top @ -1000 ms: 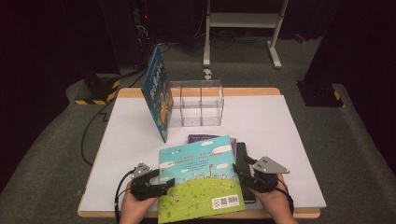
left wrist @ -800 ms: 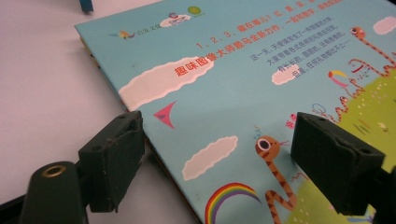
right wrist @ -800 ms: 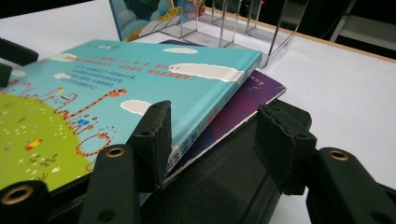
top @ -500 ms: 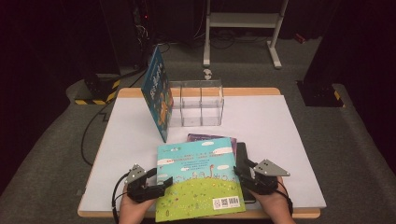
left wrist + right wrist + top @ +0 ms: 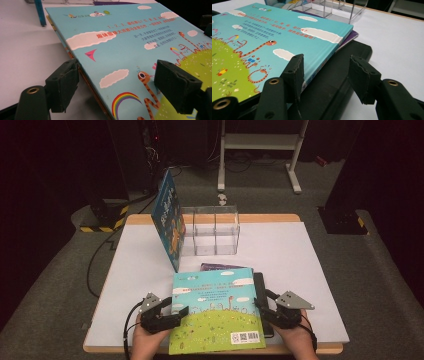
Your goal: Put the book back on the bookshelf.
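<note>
At the near edge of the table [image 5: 300,250] both of the person's hands rest low, a gripper in each, flanking a picture book [image 5: 216,310] that lies flat, back cover up, atop a short stack. The book's long axis runs from the person toward the far side, so each gripper meets a long edge side-on; the two stand about equally close. The left gripper [image 5: 177,312] points inward at the book's left edge, one jaw over the cover and the other below the edge beside the stack; the jaws have just been closing slightly around that edge but no pad presses, so it is unclenched. The right gripper [image 5: 261,307] points inward at the right edge, jaws parted, one over the cover's margin and one above a black book [image 5: 342,75] beneath; nothing is gripped. A purple book [image 5: 222,267] shows under the far edge. Farther off stands a clear divided rack [image 5: 212,231], with a blue book [image 5: 167,217] leaning upright against its left side.
</note>
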